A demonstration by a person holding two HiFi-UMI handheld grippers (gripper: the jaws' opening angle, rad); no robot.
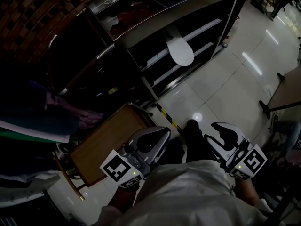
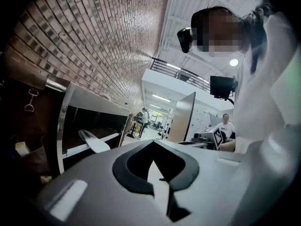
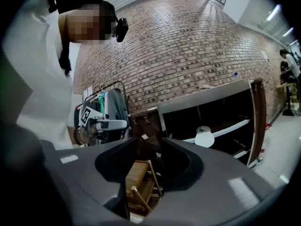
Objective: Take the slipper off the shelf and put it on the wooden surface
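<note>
A white slipper (image 1: 180, 48) lies on a rail of the dark shelf unit (image 1: 202, 4), its end sticking out over the front; it also shows as the slipper (image 2: 94, 141) and the slipper (image 3: 205, 138). The wooden surface (image 1: 110, 142) is a small table low at the left, seen between the right jaws as the wooden surface (image 3: 136, 178). My left gripper (image 1: 162, 133) hovers by the table's right edge, its jaws a narrow slit apart and empty, as the left gripper view (image 2: 162, 192) shows. My right gripper (image 1: 218, 131) hangs over the tiled floor, open and empty (image 3: 141, 192). Both are far from the slipper.
Hanging clothes (image 1: 56, 117) crowd the left side beside the wooden table. A yellow-black tape strip (image 1: 167, 117) runs across the glossy floor between shelf and table. A table on a dark stand (image 1: 284, 95) is at the right edge. A brick wall (image 3: 188, 46) backs the shelf.
</note>
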